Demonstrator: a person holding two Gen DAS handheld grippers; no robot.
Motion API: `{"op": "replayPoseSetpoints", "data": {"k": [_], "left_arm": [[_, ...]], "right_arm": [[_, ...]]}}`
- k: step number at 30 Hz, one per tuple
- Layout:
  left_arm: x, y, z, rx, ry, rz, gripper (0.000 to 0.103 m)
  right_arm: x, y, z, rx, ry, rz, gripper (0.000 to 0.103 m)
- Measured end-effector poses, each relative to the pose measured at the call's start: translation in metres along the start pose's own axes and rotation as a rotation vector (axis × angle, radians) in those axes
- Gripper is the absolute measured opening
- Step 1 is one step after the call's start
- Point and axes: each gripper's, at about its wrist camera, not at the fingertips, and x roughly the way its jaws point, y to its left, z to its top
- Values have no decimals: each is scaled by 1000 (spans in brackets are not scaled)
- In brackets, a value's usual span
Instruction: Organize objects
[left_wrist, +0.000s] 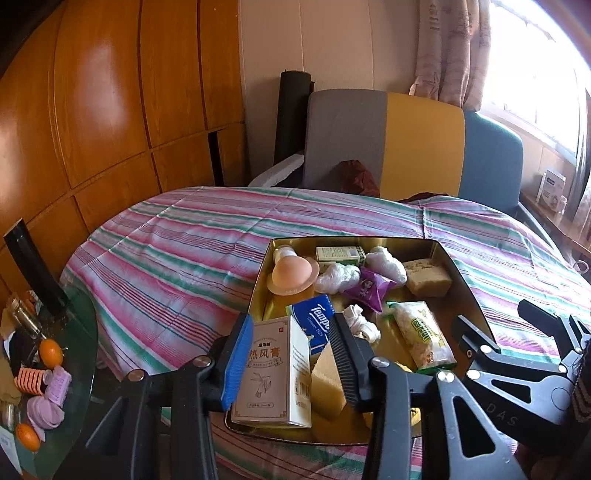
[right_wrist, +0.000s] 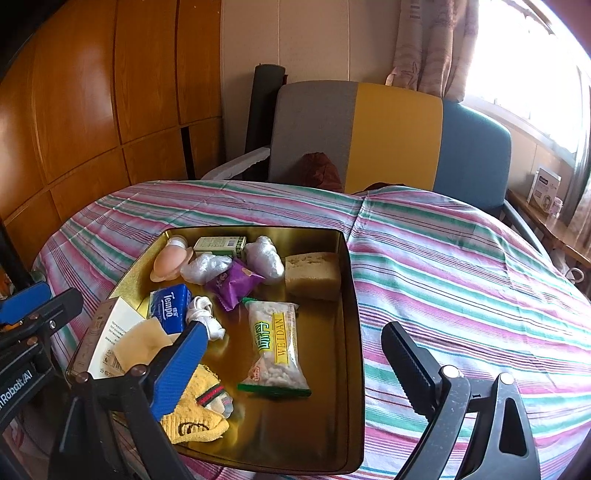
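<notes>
Honestly, a slip could be had here: the left gripper (left_wrist: 291, 354) is pinched on both the white box (left_wrist: 273, 373) and a yellow sponge wedge (left_wrist: 327, 384) at the near-left corner of the gold tin (right_wrist: 354, 295), so one could be dropped. The right gripper (right_wrist: 295, 354) is spread, empty, over the tin. The tin is parked on a striped bedspread (right_wrist: 461, 266), armchair (right_wrist: 354, 133) and wood panelling behind it.

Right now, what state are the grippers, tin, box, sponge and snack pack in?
Left gripper: around box and sponge; contact unclear.
Right gripper: open, holding nothing.
Tin: open, no lid on it.
Box: closed, inside left gripper.
Sponge: beside box, inside left gripper.
Snack pack: sealed, lying flat in tin.
</notes>
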Motion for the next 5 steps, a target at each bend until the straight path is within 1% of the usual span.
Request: {"op": "replayPoseSetpoints", "data": {"k": [5], "left_arm": [[1,0,1,-2,6,-3,42]], "right_arm": [[1,1,-1,0,1,2,96]]}}
